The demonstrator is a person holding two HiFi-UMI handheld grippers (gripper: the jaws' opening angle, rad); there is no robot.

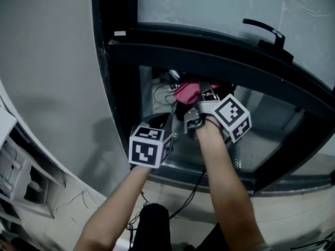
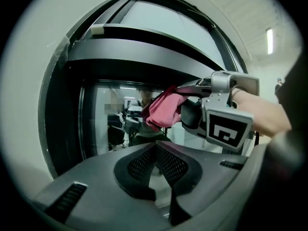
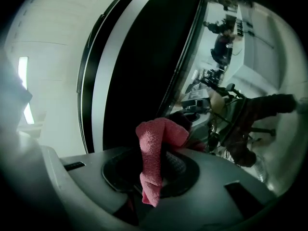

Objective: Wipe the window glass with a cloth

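The right tongs [image 3: 156,170] are clamped on a crumpled pink terry cloth [image 3: 153,146]. Its fold stands up above them and one end hangs down. Behind the cloth runs a broad black window frame [image 3: 139,76], with reflective window glass [image 3: 226,95] on the frame's right.

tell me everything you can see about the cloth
The cloth is pink-red with a nubby, towel-like weave, soft and bunched into folds, not spread flat. The right tool is shut on it: one fold sticks up past the jaws and a strip trails back between them. It is held at the lower pane of the glass, below the dark frame bar; whether it presses on the glass cannot be told. Nothing else is seen touching it.
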